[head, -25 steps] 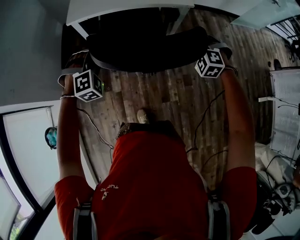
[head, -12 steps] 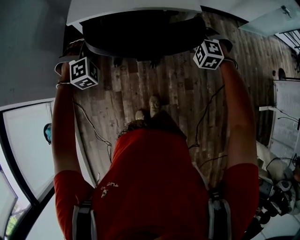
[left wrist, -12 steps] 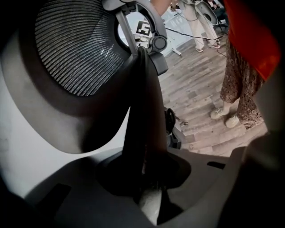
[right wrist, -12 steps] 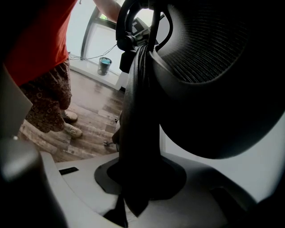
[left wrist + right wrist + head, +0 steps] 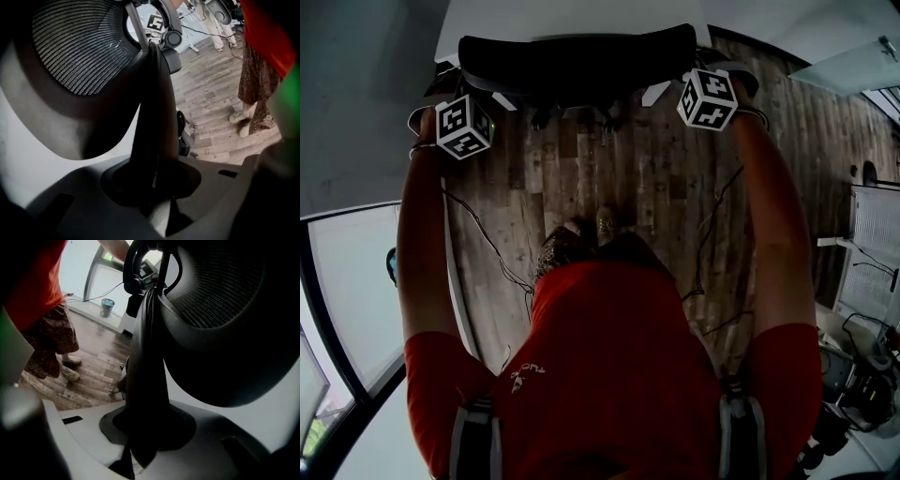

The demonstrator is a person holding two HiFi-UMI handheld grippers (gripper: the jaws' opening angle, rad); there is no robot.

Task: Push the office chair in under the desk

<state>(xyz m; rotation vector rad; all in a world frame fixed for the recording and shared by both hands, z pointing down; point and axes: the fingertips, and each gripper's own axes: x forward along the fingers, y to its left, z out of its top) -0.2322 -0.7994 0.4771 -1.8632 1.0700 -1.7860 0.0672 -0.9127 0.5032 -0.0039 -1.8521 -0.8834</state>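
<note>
At the frame's top, the office chair (image 5: 577,61) meets the desk (image 5: 572,19) edge. The left gripper (image 5: 157,187) and right gripper (image 5: 140,432) have their fingers clenched on its backrest rim. An uneven push could swivel it crooked and jam it.

Small white lettering (image 5: 525,373) runs across the back of the red shirt (image 5: 619,347), well behind the fingers (image 5: 70,201). It seems to begin "TUC"; the rest is too small to read. Above the fingers, the left cube (image 5: 465,127) and right cube (image 5: 708,98) carry black-and-white square code patterns, with no letters or numbers.
</note>
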